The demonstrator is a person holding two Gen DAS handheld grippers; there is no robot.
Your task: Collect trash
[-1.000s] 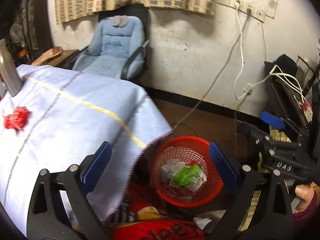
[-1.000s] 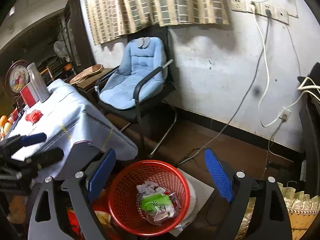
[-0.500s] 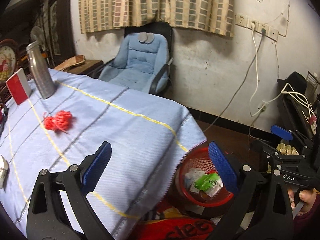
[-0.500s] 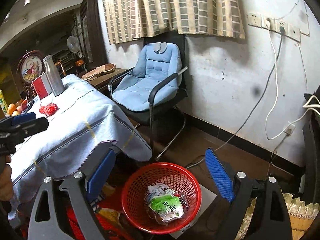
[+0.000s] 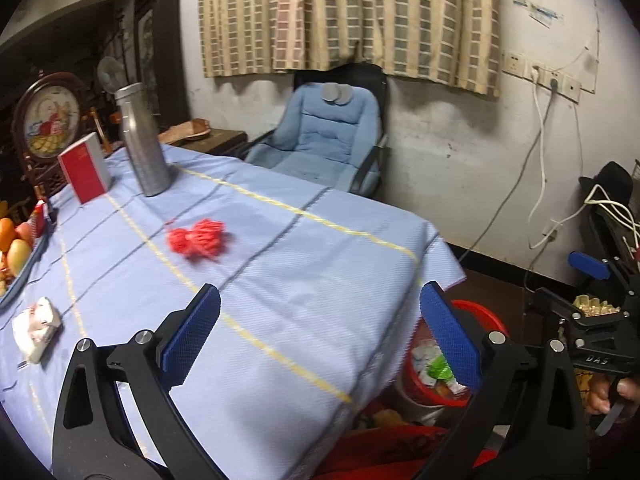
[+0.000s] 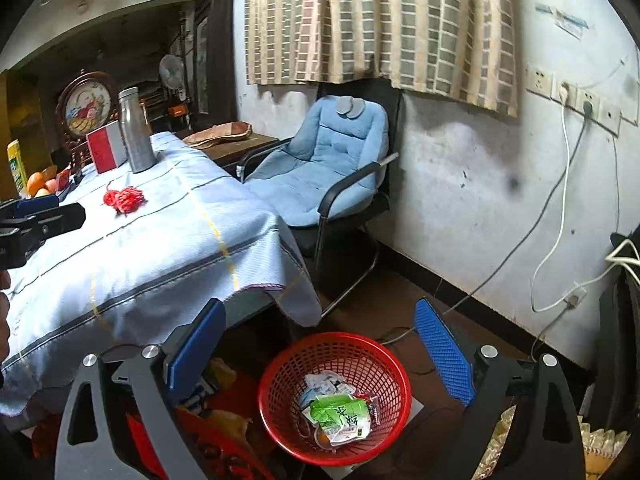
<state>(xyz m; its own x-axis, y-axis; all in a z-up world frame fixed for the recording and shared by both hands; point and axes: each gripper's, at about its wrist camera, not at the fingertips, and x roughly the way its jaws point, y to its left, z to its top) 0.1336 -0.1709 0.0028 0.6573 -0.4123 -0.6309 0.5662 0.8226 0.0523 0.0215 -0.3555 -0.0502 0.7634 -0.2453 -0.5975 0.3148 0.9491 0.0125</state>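
Note:
A red mesh basket [image 6: 334,396] stands on the floor by the table corner and holds a green wrapper [image 6: 340,416] and other wrappers; it also shows in the left wrist view [image 5: 484,320]. A red crumpled net [image 5: 199,237] lies mid-table, also seen in the right wrist view [image 6: 124,199]. A crumpled white wrapper [image 5: 37,326] lies at the table's left. My left gripper [image 5: 320,338] is open and empty above the table's near edge. My right gripper [image 6: 320,350] is open and empty above the basket.
The table has a light blue cloth [image 5: 280,280]. On it stand a steel bottle [image 5: 142,144], a red-and-white box [image 5: 85,168] and a fruit tray [image 5: 16,248]. A blue padded chair [image 6: 320,168] stands by the wall. Cables [image 6: 560,220] hang at right.
My left gripper has risen and swung left from over the basket to over the table, bringing the net and white wrapper into view. My right gripper has lifted slightly above the basket.

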